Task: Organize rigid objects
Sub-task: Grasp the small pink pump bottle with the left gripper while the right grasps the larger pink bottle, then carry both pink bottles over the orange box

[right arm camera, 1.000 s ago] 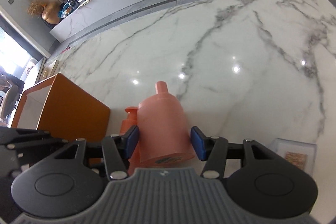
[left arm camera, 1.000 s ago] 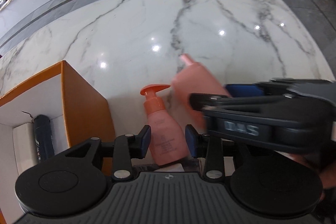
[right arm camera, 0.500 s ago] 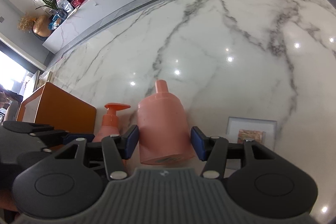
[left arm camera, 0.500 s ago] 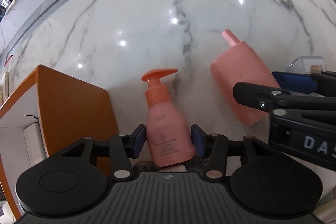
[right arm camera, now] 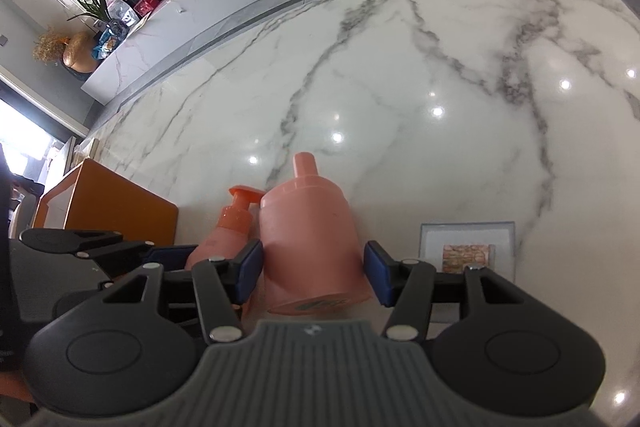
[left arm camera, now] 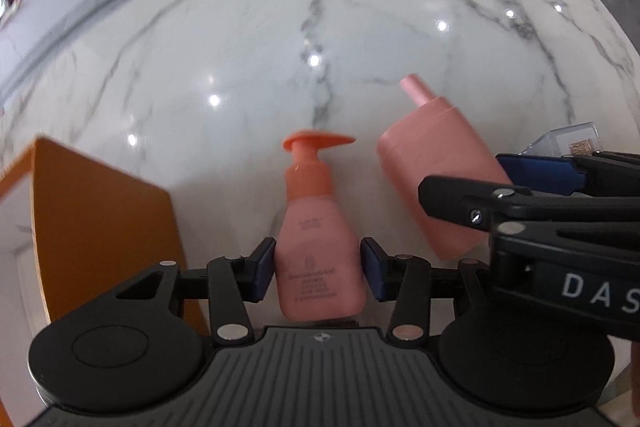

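A salmon pump bottle (left arm camera: 316, 247) with an orange pump sits between the blue pads of my left gripper (left arm camera: 318, 269), which is shut on its lower body. Its base is hidden behind the gripper. My right gripper (right arm camera: 314, 269) is shut on a larger pink bottle (right arm camera: 310, 235) with a narrow neck. That bottle is held tilted, its base turned toward the camera. In the left wrist view the pink bottle (left arm camera: 432, 171) leans just right of the pump bottle, with the right gripper's fingers (left arm camera: 540, 173) around it. In the right wrist view the pump bottle (right arm camera: 234, 223) shows just left of the pink one.
An open orange box (left arm camera: 100, 227) stands left of the bottles on the white marble table (left arm camera: 280, 27). A flat clear case (right arm camera: 468, 251) with a patterned card lies on the table to the right. A low cabinet, a plant and a bin lie beyond the far edge.
My left gripper tipped further down, its jaws widened a little, and the pump bottle now sits deeper between the pads. The right gripper carried the pink bottle to the right, bringing the clear case into view.
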{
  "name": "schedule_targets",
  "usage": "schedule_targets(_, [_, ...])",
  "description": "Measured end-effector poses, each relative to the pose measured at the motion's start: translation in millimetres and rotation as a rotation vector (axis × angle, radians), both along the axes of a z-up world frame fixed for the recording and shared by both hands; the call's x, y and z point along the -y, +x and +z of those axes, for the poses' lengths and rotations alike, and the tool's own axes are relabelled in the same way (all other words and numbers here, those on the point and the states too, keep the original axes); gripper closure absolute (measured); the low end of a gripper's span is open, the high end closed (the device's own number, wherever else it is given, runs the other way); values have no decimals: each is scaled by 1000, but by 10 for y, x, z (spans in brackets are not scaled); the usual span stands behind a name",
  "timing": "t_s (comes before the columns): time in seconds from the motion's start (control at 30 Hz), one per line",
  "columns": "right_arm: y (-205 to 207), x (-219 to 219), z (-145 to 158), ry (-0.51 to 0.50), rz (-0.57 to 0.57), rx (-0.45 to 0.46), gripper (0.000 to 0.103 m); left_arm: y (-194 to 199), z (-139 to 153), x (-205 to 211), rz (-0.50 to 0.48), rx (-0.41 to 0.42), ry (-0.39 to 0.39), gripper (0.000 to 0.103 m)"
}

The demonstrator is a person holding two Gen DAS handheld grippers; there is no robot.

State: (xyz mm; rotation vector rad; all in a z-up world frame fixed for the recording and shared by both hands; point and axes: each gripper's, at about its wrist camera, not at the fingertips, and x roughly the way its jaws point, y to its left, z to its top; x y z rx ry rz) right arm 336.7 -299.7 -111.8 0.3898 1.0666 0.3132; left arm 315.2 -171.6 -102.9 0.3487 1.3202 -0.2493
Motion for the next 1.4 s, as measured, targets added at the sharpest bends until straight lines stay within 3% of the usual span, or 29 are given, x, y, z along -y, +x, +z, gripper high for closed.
schedule_targets(0.23, [34,-68,-3,-47,21,38,39,-6,-42,-61,24,-2,-39,53])
schedule_targets(0.37, [46,-88,-18,-51,39,53,44,-34,-38,-75,31,13,-53,53])
schedule_targets(0.73, [-31,-22,16,-48,9,105,45,-163,118,-166,82,78,-129,54])
schedule_targets(1.13, [-333,3,210,23,-41,211,45,-509,714,-393,113,182,-253,54])
schedule_targets(1.4, [-716,-33,532,164,-86,212,45,-842,1234,-801,142,240,-366,54])
